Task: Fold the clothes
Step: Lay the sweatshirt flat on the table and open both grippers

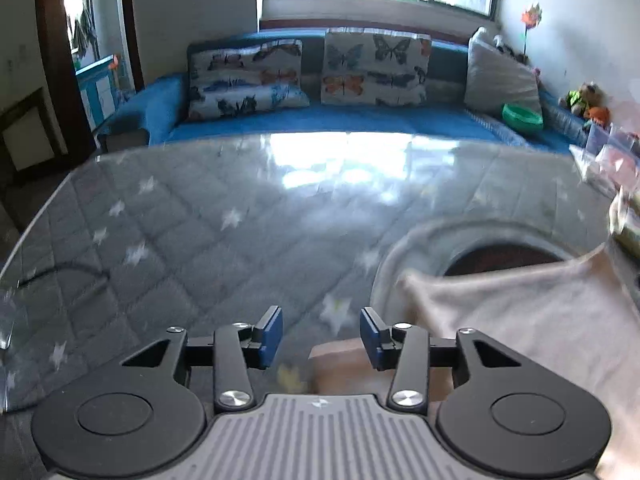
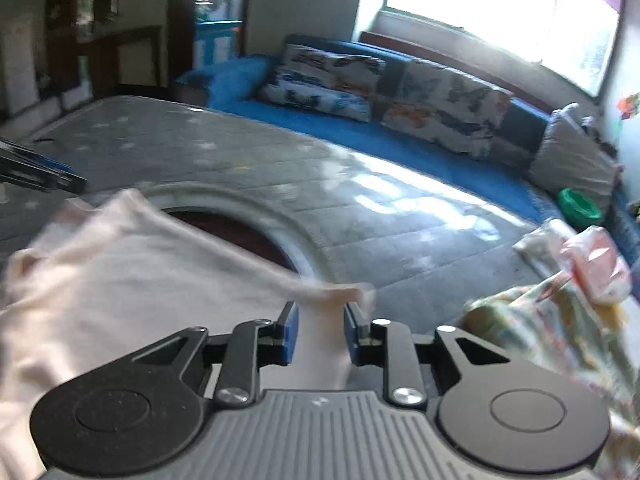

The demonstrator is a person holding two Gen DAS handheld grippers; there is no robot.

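Ahead of the gripper spreads a grey quilted table cover (image 1: 168, 216) scattered with pale stars, under a glossy sheet. Beyond it runs a blue sofa (image 1: 360, 120) with two butterfly cushions (image 1: 374, 66), a grey pillow (image 1: 500, 72) and, to the right, what looks like a green bowl (image 1: 522, 116).

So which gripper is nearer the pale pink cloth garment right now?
Right. The right gripper has the pale pink cloth garment's edge between its parted fingers. The left gripper is beside the garment with nothing between its fingers.
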